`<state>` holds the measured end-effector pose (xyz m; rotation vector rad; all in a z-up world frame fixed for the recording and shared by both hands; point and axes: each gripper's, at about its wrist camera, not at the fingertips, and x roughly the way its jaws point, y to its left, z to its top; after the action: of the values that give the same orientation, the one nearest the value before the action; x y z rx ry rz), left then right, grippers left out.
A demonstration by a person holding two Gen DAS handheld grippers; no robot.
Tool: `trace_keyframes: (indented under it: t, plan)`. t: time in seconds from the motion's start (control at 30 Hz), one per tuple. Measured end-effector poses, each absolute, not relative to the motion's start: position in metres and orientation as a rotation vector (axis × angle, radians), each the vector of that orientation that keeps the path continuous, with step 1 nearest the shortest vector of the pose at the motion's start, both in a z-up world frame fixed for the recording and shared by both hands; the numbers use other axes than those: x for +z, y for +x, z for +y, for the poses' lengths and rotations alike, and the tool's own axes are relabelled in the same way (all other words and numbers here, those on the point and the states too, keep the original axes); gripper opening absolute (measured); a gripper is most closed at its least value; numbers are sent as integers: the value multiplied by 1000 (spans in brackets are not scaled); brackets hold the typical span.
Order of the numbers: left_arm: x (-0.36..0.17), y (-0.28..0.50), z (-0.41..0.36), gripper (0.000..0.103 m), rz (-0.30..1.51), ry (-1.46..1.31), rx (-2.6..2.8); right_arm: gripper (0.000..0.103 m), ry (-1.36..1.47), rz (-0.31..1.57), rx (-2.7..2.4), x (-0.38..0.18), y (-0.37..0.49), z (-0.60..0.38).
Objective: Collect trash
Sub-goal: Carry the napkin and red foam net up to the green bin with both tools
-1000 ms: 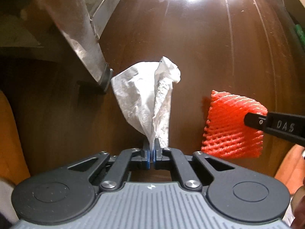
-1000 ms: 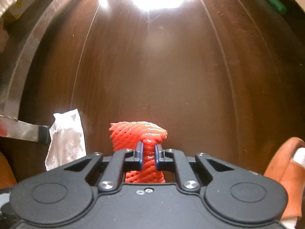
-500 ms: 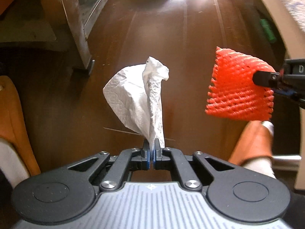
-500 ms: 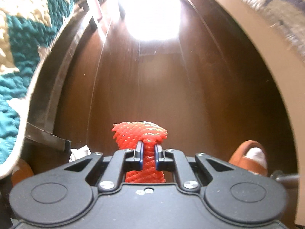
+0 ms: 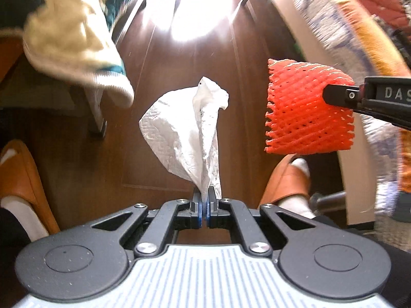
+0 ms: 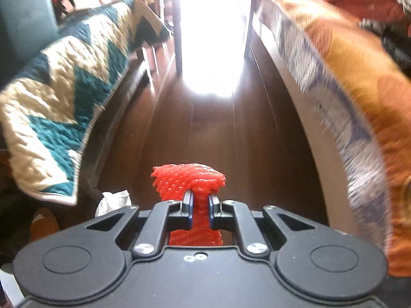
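Observation:
My left gripper (image 5: 204,192) is shut on a crumpled white paper tissue (image 5: 185,131), which stands up from the pads, high above the dark wooden floor. In the left wrist view, a red foam fruit net (image 5: 305,110) hangs to the right of the tissue, pinched by one finger (image 5: 359,97) of the right gripper. In the right wrist view, my right gripper (image 6: 200,200) is shut on the red foam net (image 6: 190,179), squeezing its middle thin. The tissue (image 6: 113,200) peeks out at the lower left there.
A teal and cream zigzag quilt (image 6: 64,102) drapes over furniture on the left. An orange and blue patterned cloth (image 6: 359,102) covers furniture on the right. A person's orange slippers (image 5: 287,179) stand on the wooden floor (image 6: 218,133) between them. Bright glare lies ahead.
Both grippers have risen well off the floor with the tissue and the red net still held. The floor looks farther away, and the quilt and patterned cloth have come into view.

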<state>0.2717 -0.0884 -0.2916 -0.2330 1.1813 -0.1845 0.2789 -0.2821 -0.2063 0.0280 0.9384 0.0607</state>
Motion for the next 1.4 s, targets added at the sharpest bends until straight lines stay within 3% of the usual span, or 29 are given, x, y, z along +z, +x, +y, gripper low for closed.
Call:
trace_keyframes:
  t: [0.83,1.4]
  plan:
    - [-13,255,-49,3,601,-58,-221,9,-123,500,205,-8,252,-249]
    - [122,271,26,3,355,-35,-61,9,-162,212,311,127,270,-175]
